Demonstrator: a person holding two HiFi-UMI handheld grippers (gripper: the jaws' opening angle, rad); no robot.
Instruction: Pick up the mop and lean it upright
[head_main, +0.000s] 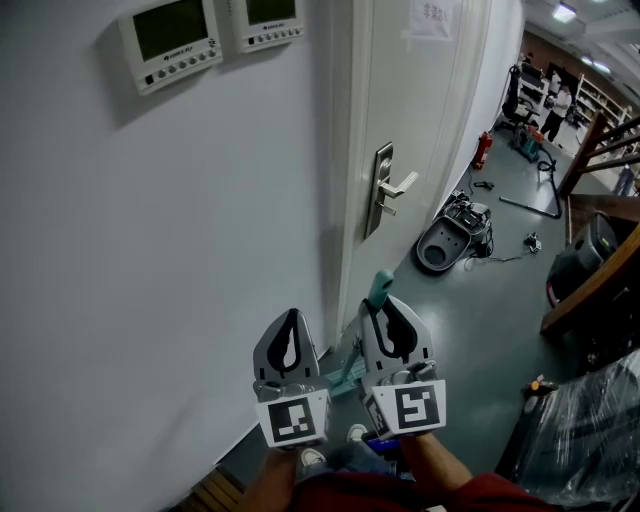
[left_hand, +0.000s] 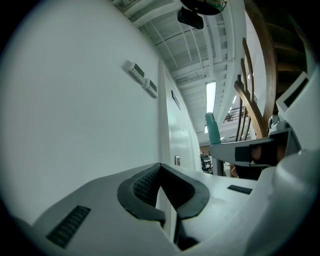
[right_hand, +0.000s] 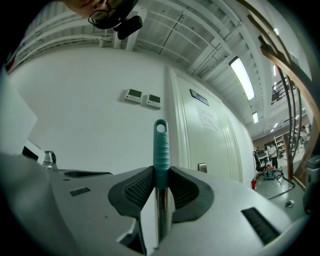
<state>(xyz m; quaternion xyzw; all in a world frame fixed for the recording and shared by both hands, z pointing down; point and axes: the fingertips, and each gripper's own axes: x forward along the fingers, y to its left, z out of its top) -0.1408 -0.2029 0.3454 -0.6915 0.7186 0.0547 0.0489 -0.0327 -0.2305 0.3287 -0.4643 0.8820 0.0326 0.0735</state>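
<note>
**Mop handle clamped in the right gripper beside the door**

The mop (right_hand: 160, 145) stands upright by its handle, with the ribbed teal grip and hanging loop rising above the pads and the metal shaft running down between them. The right gripper (right_hand: 160, 186) is closed on that shaft just below the teal grip. In the head view the grip points toward the door frame. The left gripper (left_hand: 161, 192) hangs just beside the right one, its jaws together and holding nothing. Behind them is a white wall (head_main: 150, 230) carrying two control panels (head_main: 172, 40). To the right are a white door (head_main: 420, 110) with a lever handle (head_main: 392, 190) and a grey-green floor (head_main: 490, 300).
</note>
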